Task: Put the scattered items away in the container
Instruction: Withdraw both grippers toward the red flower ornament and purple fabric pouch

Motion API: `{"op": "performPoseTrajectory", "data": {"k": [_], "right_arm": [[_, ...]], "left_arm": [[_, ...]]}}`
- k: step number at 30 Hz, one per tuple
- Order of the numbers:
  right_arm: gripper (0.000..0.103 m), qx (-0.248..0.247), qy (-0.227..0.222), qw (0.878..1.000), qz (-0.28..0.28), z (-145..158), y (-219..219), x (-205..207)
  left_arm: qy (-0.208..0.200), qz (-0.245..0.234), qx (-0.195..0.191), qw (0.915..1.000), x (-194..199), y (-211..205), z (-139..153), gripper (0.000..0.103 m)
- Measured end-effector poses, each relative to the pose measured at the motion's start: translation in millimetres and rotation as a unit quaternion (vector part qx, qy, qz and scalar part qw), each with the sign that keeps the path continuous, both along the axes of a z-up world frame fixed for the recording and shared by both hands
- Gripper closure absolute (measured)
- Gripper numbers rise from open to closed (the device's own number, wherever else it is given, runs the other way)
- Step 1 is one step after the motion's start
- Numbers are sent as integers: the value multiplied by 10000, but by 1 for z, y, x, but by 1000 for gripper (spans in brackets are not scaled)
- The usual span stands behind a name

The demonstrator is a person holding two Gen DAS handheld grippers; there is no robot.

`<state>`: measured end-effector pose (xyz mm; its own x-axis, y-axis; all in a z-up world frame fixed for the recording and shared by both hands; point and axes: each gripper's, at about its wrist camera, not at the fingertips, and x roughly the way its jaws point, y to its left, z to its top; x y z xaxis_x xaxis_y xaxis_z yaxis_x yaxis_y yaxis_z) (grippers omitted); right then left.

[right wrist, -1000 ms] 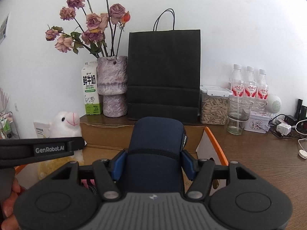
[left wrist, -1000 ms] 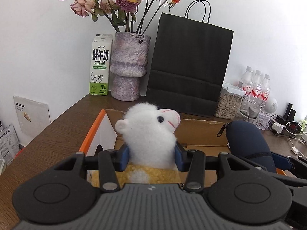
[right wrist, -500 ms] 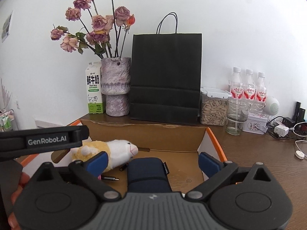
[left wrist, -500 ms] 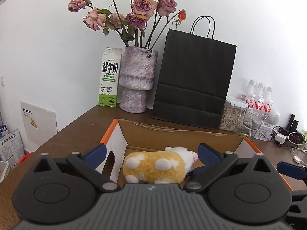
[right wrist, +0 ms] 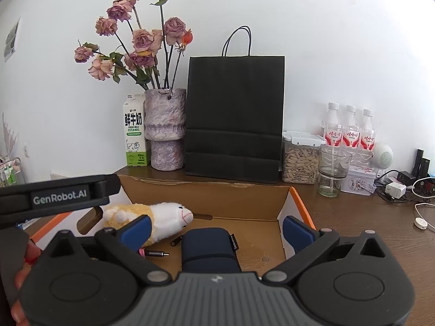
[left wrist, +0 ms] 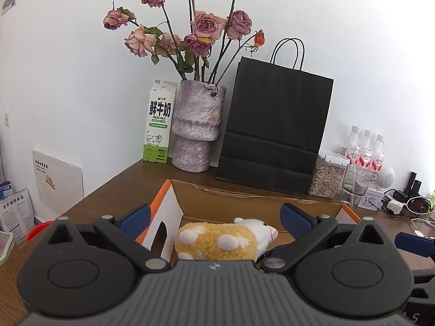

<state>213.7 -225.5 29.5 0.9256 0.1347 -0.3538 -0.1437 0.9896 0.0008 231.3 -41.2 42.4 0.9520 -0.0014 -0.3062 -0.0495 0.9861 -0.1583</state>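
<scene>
- Left wrist view: the left gripper (left wrist: 214, 218) stands with its blue-padded jaws spread wide and nothing between them.
- Below and between the jaws, a plush sheep (left wrist: 225, 240) with a yellow body and white head lies on its side on the floor of the cardboard box (left wrist: 244, 203), head toward the right.
- The box has orange-edged white flaps; its left flap (left wrist: 165, 217) stands upright just beside the sheep.
- Behind the box on the wooden table (left wrist: 114, 193) stand a milk carton (left wrist: 159, 125), a mottled purple vase (left wrist: 198, 126) of dried roses and a black paper bag (left wrist: 274, 127), in a row along the wall.
- Further right are a jar of seeds (left wrist: 327, 175), a glass (left wrist: 354, 186) and three water bottles (left wrist: 365, 149).
- Right wrist view: the right gripper (right wrist: 216, 231) is likewise spread wide, holding nothing.
- A dark navy pouch (right wrist: 209, 251) lies on the box floor (right wrist: 258, 247) directly under the gap between the jaws, touching neither pad.
- The plush sheep (right wrist: 163, 218) lies to the left of the pouch, near it, partly hidden by the left-hand pad.
- A small cable plug (right wrist: 157, 254) and a short dark cylinder (right wrist: 176, 241) lie on the box floor between sheep and pouch.
- The other gripper's black body, lettered GenRobot.AI (right wrist: 59, 197), crosses the left edge, with fingers of the person's hand (right wrist: 20, 282) beneath it.
</scene>
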Motion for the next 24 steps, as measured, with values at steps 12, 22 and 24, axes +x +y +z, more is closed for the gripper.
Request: {"op": "performPoseTrajectory", "data": {"k": [12, 22, 24], "right_arm": [[0, 8, -379, 9993, -24, 35, -9, -31], [0, -143, -310, 9994, 45, 38, -23, -82], [0, -182, -263, 9995, 15, 34, -30, -94]], "left_arm": [[-159, 65, 50, 9998, -27, 11, 20, 0], [-70, 38, 177, 9998, -67, 32, 30, 0], [-32, 43, 277, 9996, -76, 37, 29, 0]]}}
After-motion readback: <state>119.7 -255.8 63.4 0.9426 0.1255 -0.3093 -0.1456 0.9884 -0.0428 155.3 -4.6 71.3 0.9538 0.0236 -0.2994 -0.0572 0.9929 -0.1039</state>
